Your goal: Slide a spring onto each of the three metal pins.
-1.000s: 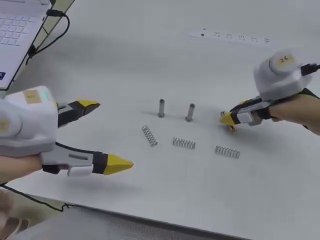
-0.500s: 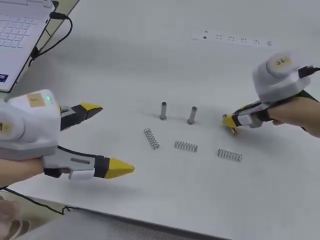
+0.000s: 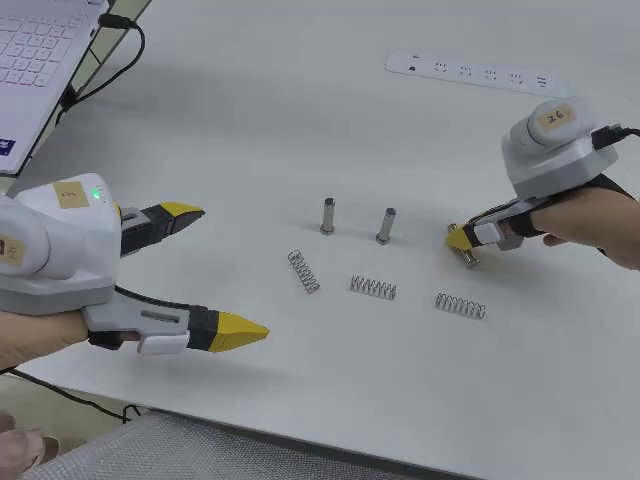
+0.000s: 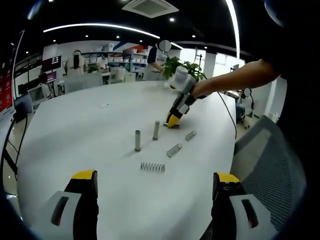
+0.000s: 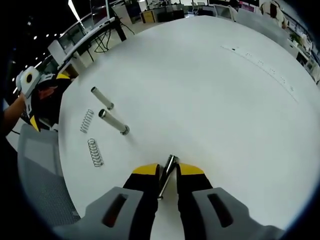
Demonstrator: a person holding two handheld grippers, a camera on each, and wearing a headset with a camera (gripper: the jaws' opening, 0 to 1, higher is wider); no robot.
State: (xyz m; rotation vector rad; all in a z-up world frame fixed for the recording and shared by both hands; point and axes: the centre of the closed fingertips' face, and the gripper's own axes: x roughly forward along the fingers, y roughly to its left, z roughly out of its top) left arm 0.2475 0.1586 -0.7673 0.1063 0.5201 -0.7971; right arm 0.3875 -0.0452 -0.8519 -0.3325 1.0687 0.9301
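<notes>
worktop (image 3: 300, 120): white, carries all the items below.
left claw (image 3: 232, 269): jaws spread wide, nothing between them; hovers at the near edge, well apart from the pins and springs.
right claw (image 3: 460, 240): jaws closed on pin 3 (image 5: 171, 161), low over the worktop.
pin 1 (image 3: 328, 215): upright at mid-worktop, bare.
pin 2 (image 3: 386, 225): upright, near pin 1 on the side toward the right claw, bare.
pin 3: tilted, clamped between the yellow jaw tips, one end sticking out past them; cannot tell whether it touches the worktop.
spring 1 (image 3: 303, 271): lying flat, near pin 1, on the person's side of it.
spring 2 (image 3: 373, 288): lying flat, between spring 1 and spring 3.
spring 3 (image 3: 461, 306): lying flat, near the right claw, on the person's side of it.
power strip (image 3: 468, 73): white, flat at the far side.
laptop (image 3: 30, 60): open, at the far left corner.
cable (image 3: 110, 70): black, looping beside the laptop.
</notes>
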